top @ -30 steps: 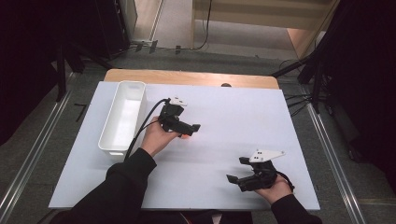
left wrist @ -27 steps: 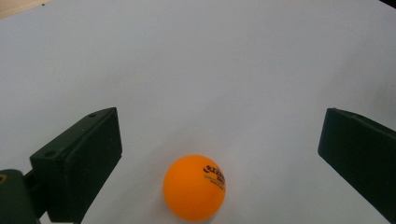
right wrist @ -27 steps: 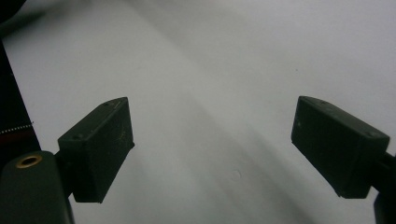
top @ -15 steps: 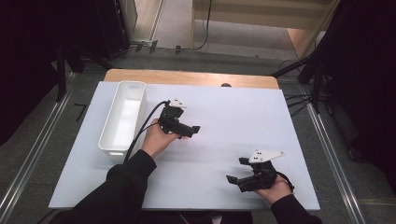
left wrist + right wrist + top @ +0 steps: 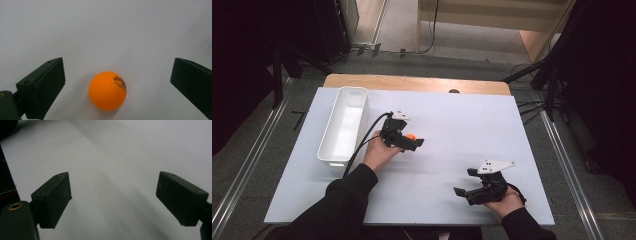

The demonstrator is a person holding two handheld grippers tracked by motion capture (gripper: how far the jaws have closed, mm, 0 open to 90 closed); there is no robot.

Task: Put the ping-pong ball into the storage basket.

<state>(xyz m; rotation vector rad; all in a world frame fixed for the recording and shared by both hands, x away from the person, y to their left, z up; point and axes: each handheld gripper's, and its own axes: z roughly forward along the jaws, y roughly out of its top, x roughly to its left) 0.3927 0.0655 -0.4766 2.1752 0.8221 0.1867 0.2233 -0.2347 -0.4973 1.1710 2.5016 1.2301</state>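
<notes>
An orange table-tennis ball (image 5: 107, 91) with dark print lies on the white table, between the wide-apart jaws of my left gripper (image 5: 117, 82); neither jaw touches it. From above, the ball (image 5: 411, 136) peeks out beside the left gripper (image 5: 411, 142), held near the table's middle, just right of the tray. My right gripper (image 5: 466, 184) rests near the front right of the table, jaws spread. In the right gripper view, that gripper (image 5: 113, 197) stands open over bare white surface, nothing between its jaws.
A long white tray (image 5: 331, 148) lies along the left part of the table, apparently without contents. A black cable (image 5: 364, 139) trails from the left gripper past the tray's corner. The table's wooden far edge (image 5: 412, 83) borders a grey floor with dark stands.
The left gripper has shifted slightly toward the person, and the orange ball now peeks out beside it. The right gripper has barely moved.
</notes>
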